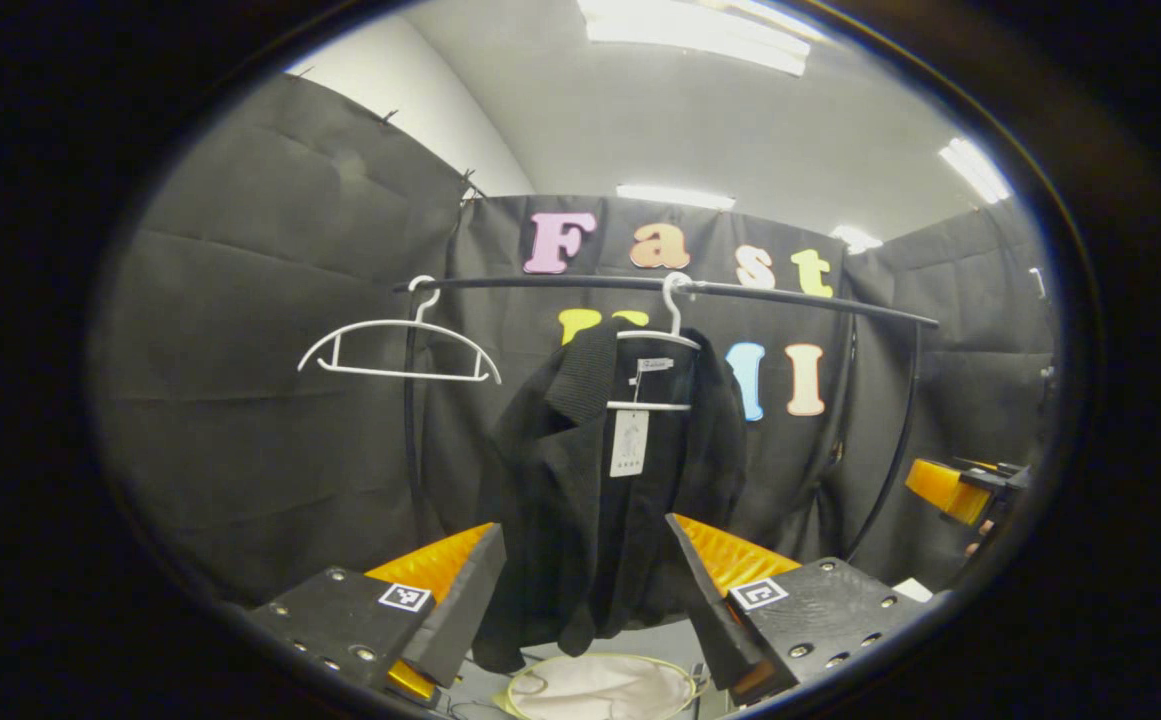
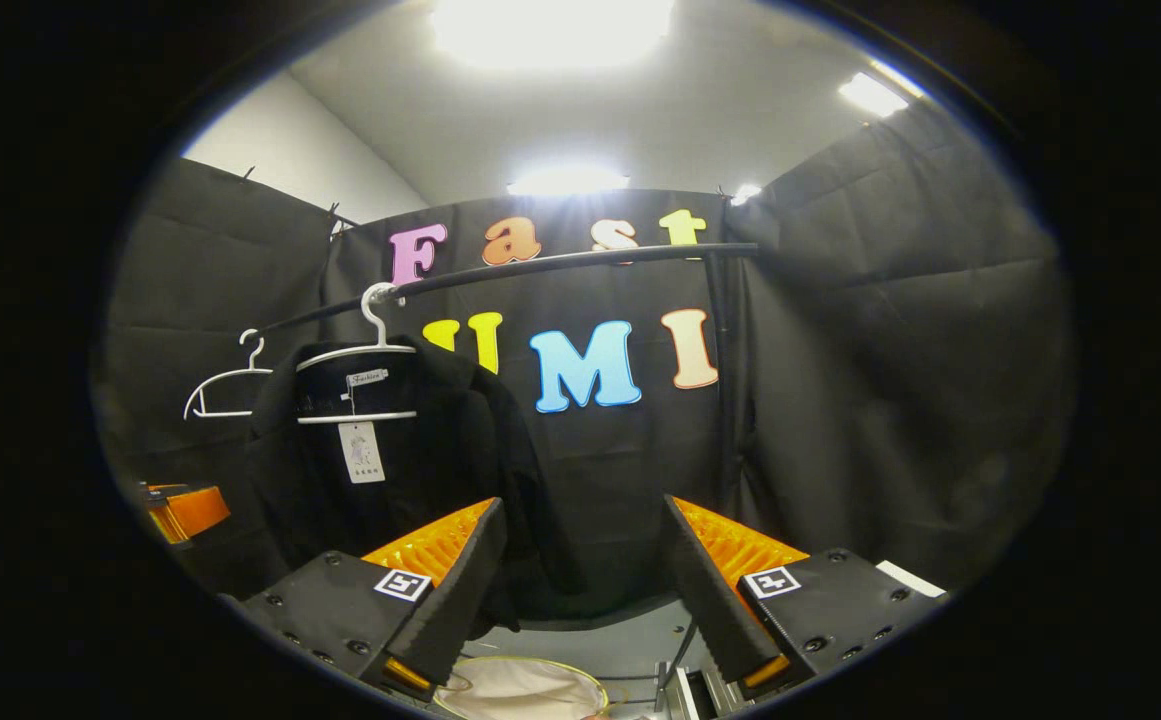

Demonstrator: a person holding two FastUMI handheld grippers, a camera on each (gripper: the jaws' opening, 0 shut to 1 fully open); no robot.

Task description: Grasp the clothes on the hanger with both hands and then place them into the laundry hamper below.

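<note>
The black jacket (image 1: 595, 470) hangs on a white hanger (image 1: 655, 345) from the rail (image 1: 640, 285), straight ahead of the left tool (image 1: 585, 590), whose fingers are spread wide and hold nothing, apparently lined up to take the cloth. The right tool (image 2: 585, 580), equally spread and empty, has the jacket ahead and leftward. The laundry hamper (image 1: 600, 685) sits below both, likely to catch the garment.

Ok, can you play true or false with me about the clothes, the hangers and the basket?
1. The black jacket hangs on a white hanger. True.
2. Both hangers hold clothes. False: the second hanger is bare.
3. The left hand-held gripper is open. True.
4. The jacket is already in the laundry hamper. False: it hangs from the rail, above the hamper.
5. The right hand-held gripper grips the jacket. False: it is open.
</note>
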